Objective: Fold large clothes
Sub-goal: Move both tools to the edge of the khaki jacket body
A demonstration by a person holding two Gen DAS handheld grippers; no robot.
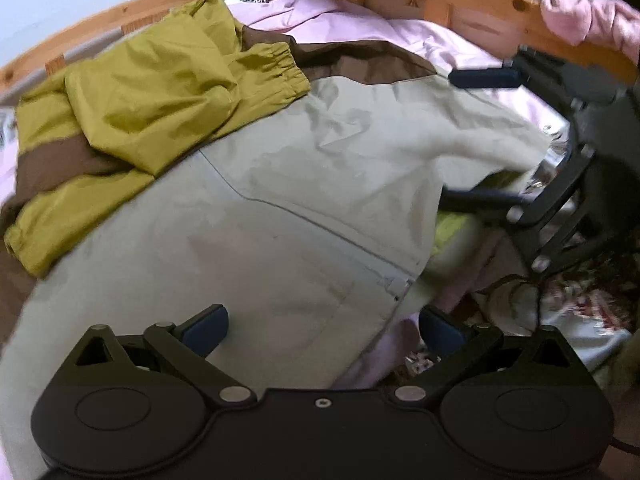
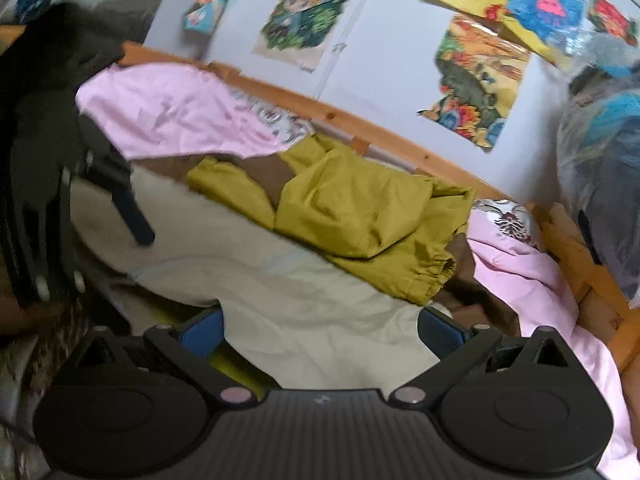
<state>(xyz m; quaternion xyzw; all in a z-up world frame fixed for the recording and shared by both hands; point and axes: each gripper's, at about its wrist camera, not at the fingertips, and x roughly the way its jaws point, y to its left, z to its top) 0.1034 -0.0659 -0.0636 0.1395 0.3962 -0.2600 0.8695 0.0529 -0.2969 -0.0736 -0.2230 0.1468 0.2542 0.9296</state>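
The big jacket of pale beige, olive-yellow and brown crinkly shell fabric (image 1: 288,184) lies spread on the bed over a smooth pink sheet (image 1: 420,36). Its elastic-cuffed olive sleeve (image 1: 172,92) is folded across the back toward ten o'clock. The left wrist view shows a stitched seam running diagonally over the beige panel, and a floral-patterned cover (image 1: 576,304) at four o'clock. It also shows the right gripper (image 1: 484,136) at three o'clock, its blue-padded fingers spread wide on either side of the beige edge, gripping nothing. The right wrist view alone shows bright cartoon posters (image 2: 472,80) on the pale wall at twelve o'clock, above the knotty pine bed rail (image 2: 384,128). The left gripper (image 1: 324,326) hangs released over the hem, its jaws apart.
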